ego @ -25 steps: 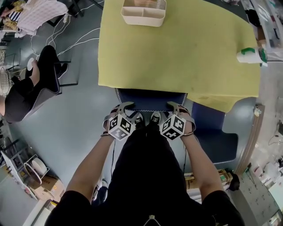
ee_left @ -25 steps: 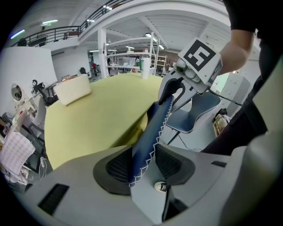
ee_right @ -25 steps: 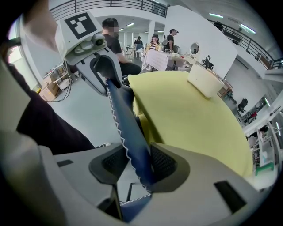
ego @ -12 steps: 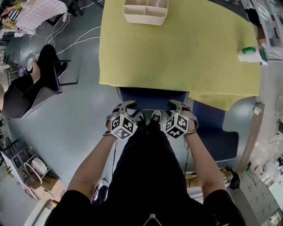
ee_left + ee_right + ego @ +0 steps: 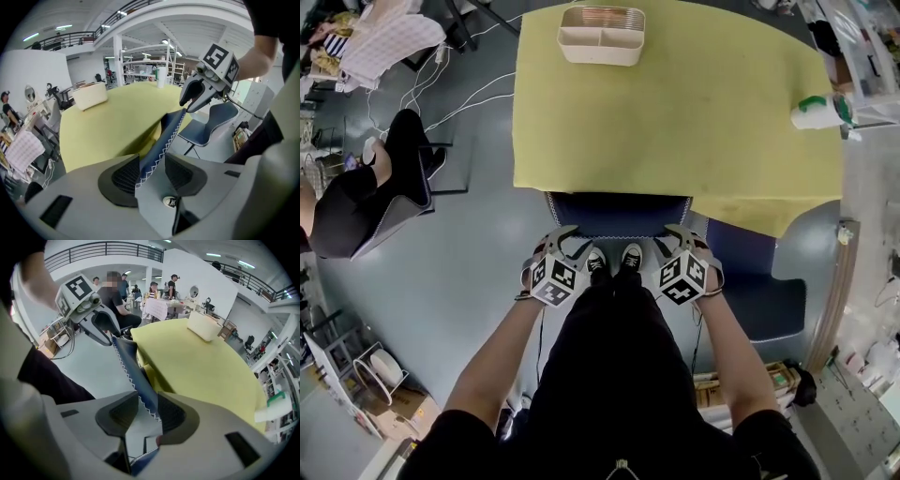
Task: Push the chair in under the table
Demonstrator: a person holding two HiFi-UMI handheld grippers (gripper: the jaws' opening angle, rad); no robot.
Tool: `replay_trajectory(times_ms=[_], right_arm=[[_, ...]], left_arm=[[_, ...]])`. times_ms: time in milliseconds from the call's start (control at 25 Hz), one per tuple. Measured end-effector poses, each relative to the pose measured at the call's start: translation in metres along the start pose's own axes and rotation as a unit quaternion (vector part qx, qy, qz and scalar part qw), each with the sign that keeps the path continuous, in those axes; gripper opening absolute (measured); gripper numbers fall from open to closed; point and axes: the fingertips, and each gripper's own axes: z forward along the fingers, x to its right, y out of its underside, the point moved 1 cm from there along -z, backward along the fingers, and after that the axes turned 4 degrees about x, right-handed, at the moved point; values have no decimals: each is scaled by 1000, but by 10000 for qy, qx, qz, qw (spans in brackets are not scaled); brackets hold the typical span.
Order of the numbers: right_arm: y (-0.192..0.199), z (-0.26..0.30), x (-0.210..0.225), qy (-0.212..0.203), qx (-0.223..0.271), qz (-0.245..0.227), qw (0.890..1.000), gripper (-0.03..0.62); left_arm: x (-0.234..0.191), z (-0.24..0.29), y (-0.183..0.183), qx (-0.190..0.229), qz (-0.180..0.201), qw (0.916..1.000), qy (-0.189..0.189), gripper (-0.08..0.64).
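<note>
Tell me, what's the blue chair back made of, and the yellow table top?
The chair back looks like padded dark blue fabric or fake leather, with white zigzag stitching along its edge. The table top seems covered in matte yellow cloth or soft mat, since it droops over the edge.

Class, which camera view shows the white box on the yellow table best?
The head view: it looks down into the white box, showing its compartments. Both gripper views show only its outer wall, small, distant.
</note>
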Motion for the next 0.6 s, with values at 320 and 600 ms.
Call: replay_trajectory(times_ms=[320, 600], right_arm=[[-27, -44, 7, 159, 704, 405, 9966, 119], [-73, -87, 5, 284, 1583, 685, 9846, 76]], left_arm=[[6, -35, -31, 594, -276, 9979, 10, 143], [16, -74, -80, 1441, -225, 9893, -26, 35]])
